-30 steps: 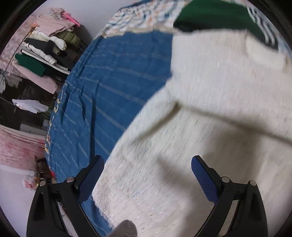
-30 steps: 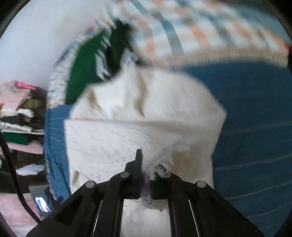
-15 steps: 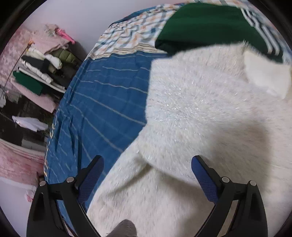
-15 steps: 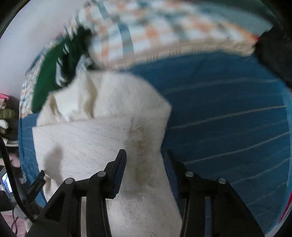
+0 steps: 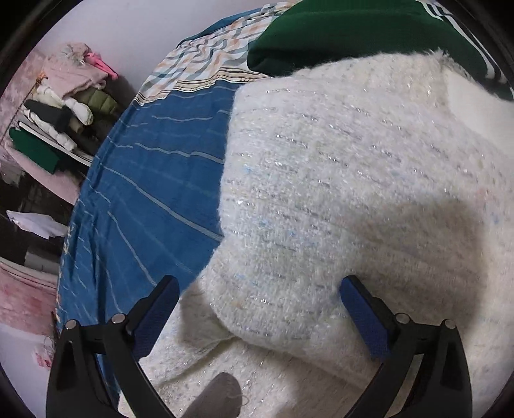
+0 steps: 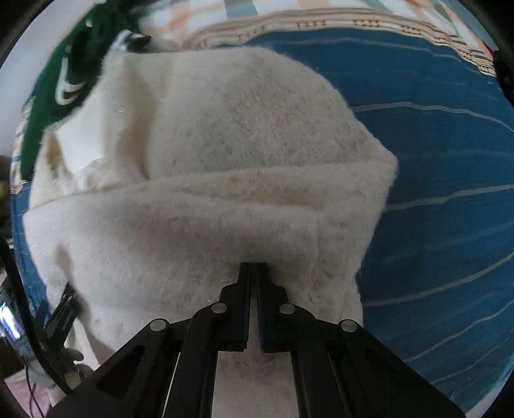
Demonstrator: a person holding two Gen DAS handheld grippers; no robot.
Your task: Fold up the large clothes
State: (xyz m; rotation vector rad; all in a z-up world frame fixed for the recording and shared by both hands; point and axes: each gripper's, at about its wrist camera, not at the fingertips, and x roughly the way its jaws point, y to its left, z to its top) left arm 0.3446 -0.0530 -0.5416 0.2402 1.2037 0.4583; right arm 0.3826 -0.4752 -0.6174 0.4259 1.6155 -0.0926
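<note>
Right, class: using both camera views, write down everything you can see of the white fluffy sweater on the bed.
The sweater is cream-white, fuzzy knit with faint silvery threads running across it. It lies on the blue striped bedspread, folded over itself so that an upper layer ends in a rounded edge above a lower one. Its far end lies against a green garment. The left tongs hang open over it; the right tongs are shut, tips pressed into its pile, with no fabric visibly pinched.
</note>
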